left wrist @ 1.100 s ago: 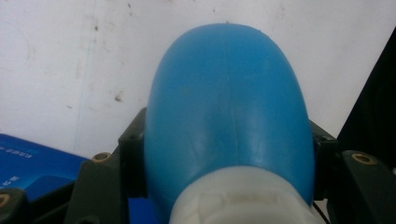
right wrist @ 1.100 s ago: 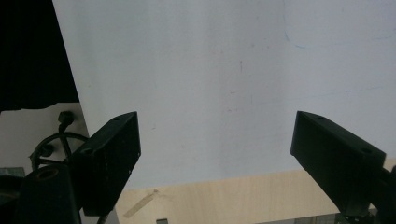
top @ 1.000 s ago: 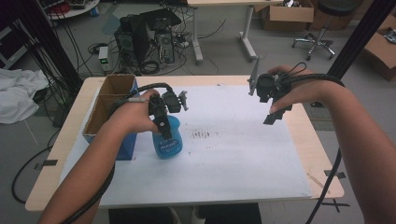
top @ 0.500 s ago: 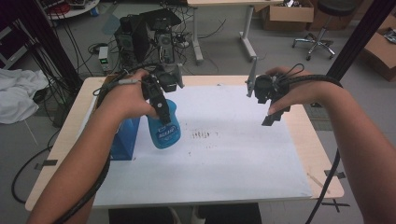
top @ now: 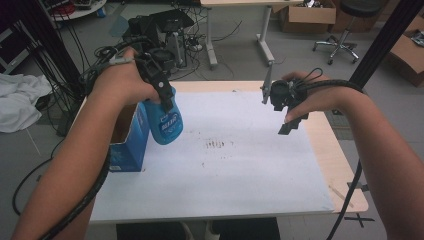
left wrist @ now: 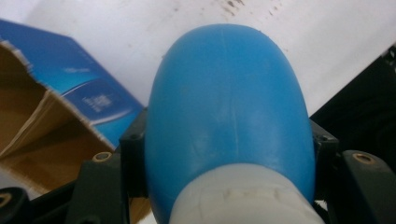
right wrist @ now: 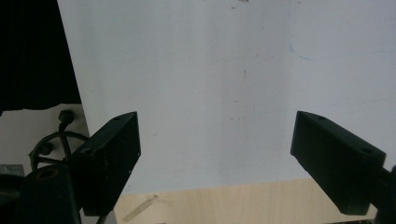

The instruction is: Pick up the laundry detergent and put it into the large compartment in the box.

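The left claw (left wrist: 229,154) is clamped on the blue spray bottle (left wrist: 226,107), its black jaws pinching the shoulder just below the white collar, and carries it in the air over the worktop's (top: 240,170) ten o'clock area, just beside the open blue carton (top: 127,145). The bottle looks like smooth, rigid plastic, probably slippery and, if filled, bottom-heavy, so a hold high at the narrow neck seems the safest place; squeezing the wide belly would likely slip. The right claw (right wrist: 215,154) hangs with its jaws wide apart and nothing between them, over the white sheet toward two o'clock. The left gripper view gives the contact at the bottle's shoulder and the carton's torn cardboard flap, while the high view gives the bottle's label (top: 167,120), its clearance from the sheet and both hands' spacing.
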A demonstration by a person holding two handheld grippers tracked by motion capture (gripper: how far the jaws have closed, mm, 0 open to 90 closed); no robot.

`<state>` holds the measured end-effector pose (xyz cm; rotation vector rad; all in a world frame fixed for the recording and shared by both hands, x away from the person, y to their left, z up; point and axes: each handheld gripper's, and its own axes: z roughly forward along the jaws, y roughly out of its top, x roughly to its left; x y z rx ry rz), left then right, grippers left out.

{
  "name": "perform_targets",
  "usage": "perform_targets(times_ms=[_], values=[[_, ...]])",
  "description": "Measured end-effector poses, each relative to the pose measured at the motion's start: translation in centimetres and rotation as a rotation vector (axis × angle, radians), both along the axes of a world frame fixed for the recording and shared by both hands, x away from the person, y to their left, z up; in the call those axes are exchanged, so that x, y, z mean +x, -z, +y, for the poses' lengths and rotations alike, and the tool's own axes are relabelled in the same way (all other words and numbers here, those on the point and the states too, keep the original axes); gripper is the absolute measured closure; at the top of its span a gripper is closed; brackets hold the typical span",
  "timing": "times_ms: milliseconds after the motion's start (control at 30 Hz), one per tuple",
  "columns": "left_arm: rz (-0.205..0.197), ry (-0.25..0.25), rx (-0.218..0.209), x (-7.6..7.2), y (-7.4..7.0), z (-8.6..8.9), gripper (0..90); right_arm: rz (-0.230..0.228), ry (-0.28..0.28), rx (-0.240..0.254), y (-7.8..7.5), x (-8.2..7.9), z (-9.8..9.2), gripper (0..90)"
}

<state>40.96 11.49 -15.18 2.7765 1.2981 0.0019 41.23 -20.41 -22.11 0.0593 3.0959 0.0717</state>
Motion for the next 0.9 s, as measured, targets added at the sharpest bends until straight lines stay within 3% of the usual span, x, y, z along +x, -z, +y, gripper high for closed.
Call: perform_targets(times_ms=[100,267,367,400,600,633,667,900], values=[[-0.005,-0.036,0.0,0.1,-0.6,0.5,38.0,0.001,-0.003,-0.005,0.0,0.0,0.1,16.0],[0.006,-0.162,0.011,0.7,-2.6,2.5,38.0,0.002,-0.011,-0.002,0.1,0.1,0.5,16.0],[0.009,-0.204,0.019,0.9,-3.1,3.1,38.0,0.004,-0.013,-0.002,0.1,0.2,0.7,16.0],[0.009,-0.254,0.024,1.0,-3.6,3.8,38.0,0.002,-0.017,-0.001,0.2,0.2,0.8,15.9],[0.015,-0.36,0.042,1.4,-5.0,5.9,38.0,0.005,-0.026,0.005,0.3,0.3,1.3,16.0],[0.015,-0.36,0.042,1.4,-5.0,5.9,38.0,0.005,-0.026,0.002,0.3,0.3,1.4,16.0],[0.015,-0.4,0.036,1.4,-5.4,6.6,38.0,0.007,-0.027,0.001,0.3,0.4,1.5,16.0],[0.009,-0.511,0.02,1.3,-6.7,9.0,38.0,0.006,-0.032,0.002,0.4,0.4,1.7,16.0]])
